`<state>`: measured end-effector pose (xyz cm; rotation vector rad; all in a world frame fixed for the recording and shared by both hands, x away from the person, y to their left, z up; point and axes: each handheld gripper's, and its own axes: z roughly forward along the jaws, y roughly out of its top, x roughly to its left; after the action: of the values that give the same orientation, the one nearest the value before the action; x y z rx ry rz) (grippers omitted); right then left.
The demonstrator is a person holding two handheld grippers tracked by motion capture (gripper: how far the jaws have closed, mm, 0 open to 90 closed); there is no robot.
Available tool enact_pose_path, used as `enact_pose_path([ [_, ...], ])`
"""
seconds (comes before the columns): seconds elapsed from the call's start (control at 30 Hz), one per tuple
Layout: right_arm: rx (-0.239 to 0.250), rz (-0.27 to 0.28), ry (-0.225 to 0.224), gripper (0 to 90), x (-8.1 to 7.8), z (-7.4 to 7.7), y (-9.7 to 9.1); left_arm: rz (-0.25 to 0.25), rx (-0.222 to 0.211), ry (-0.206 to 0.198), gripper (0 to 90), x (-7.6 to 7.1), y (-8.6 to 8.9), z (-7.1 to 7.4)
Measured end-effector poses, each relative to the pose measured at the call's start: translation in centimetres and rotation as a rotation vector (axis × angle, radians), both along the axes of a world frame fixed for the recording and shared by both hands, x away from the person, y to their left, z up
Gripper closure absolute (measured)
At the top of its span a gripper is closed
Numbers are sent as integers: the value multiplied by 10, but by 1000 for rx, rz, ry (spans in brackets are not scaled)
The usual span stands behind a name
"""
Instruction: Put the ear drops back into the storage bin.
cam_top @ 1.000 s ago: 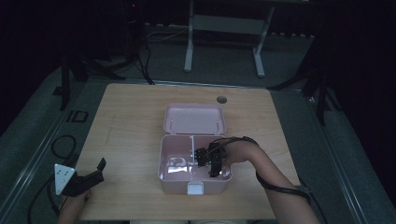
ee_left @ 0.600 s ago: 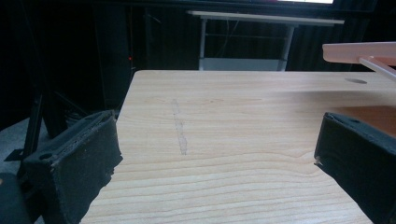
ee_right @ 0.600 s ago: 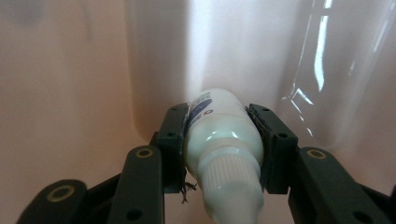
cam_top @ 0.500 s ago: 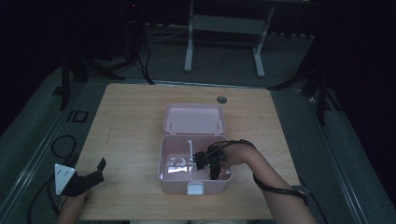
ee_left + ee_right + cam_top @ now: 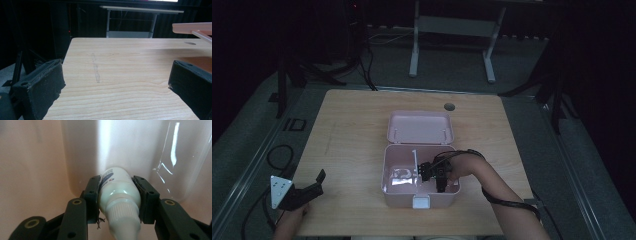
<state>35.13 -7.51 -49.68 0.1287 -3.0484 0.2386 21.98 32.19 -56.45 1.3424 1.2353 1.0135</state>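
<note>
Step in hand: I've got the right tongs down inside the pink box, in its right compartment, clenched on a small white bottle.
Grip: both pads press the bottle's body from either side, just behind the ribbed cap, which points back toward my camera.
Where the bottle is: low in the box, its far end close to the pale inner wall; I can't tell whether it rests on the box floor or is just off it.
Beside it: something clear and glossy, a bag or wrapper, sits just to the right in my right gripper view.
Lid: open, hinged back flat on the far side of the box.
Left tongs: released, jaws standing wide over the bare wooden surface, parked near the front left corner, well apart from the box.
My read: either setting the bottle in or taking it out; the pictures alone don't tell me which.
Next move calls for: if placing, ease the jaws apart and lift straight up clear of the divider; if taking out, keep the clench firm and rise clear of the box walls.
</note>
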Motion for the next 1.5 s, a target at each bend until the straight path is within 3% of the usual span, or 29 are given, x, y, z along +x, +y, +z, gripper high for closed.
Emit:
enact_pose_path([
  [0.2, 8, 0, -1, 549, -1, 4, -1, 1, 0, 0, 4, 0, 0, 0],
  [0.5, 93, -9, -47, 488, -2, 39, -5, 2, 0, 0, 4, 0, 0, 0],
  [0.73, 161, -34, -61, 362, -4, 62, -15, 2, 0, 1, 4, 0, 0, 0],
  [0.8, 175, -49, -42, 257, -4, 67, -19, 3, 2, 0, 4, 0, 0, 0],
  [1.03, 239, -56, -77, 204, -4, 86, -36, 3, 2, 0, 4, 0, 0, 0],
  [1.23, 335, -60, -120, 178, -6, 105, -59, 3, 2, 0, 4, 0, 0, 0],
  [1.5, 356, -117, -147, 180, -3, 107, -94, 3, 2, 0, 4, 0, 0, 0],
])
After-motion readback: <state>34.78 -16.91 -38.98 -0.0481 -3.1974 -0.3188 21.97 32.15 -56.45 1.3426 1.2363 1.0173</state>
